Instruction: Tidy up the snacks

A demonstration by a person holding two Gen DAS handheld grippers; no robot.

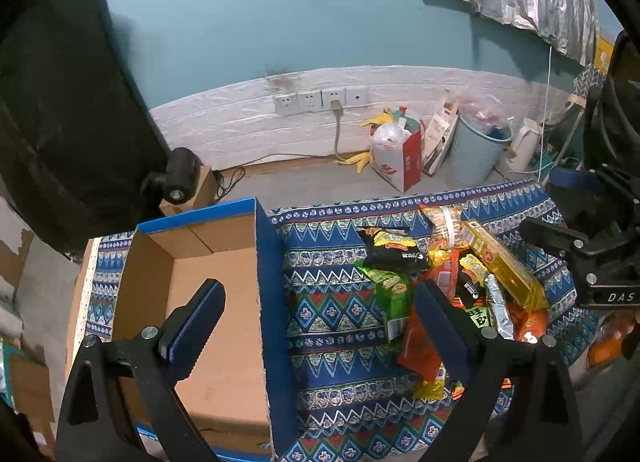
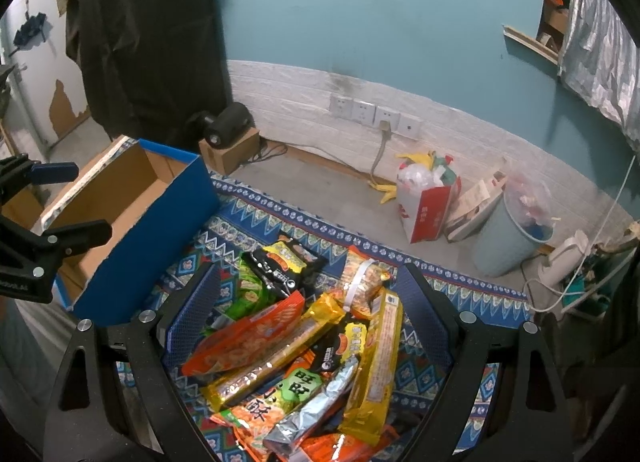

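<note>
Snack packets (image 2: 304, 346) lie heaped on the patterned tabletop (image 1: 328, 302), just right of the blue cardboard box (image 1: 208, 302), the landmark here. The left gripper (image 1: 320, 302) hangs over the box's right wall, fingers apart, holding nothing. Right of the box, the right gripper (image 2: 312, 286) hangs spread above the heap.

A lived-in room of a home. Beyond the fingers, a teal wall (image 1: 248, 13) with a white brick-look base carries a row of sockets (image 1: 320, 100); on the floor below stand a bin (image 1: 476, 153), a kettle (image 1: 522, 143) and a stuffed bag (image 1: 398, 159). A patterned cloth (image 1: 332, 302) lies under the fingers.
</note>
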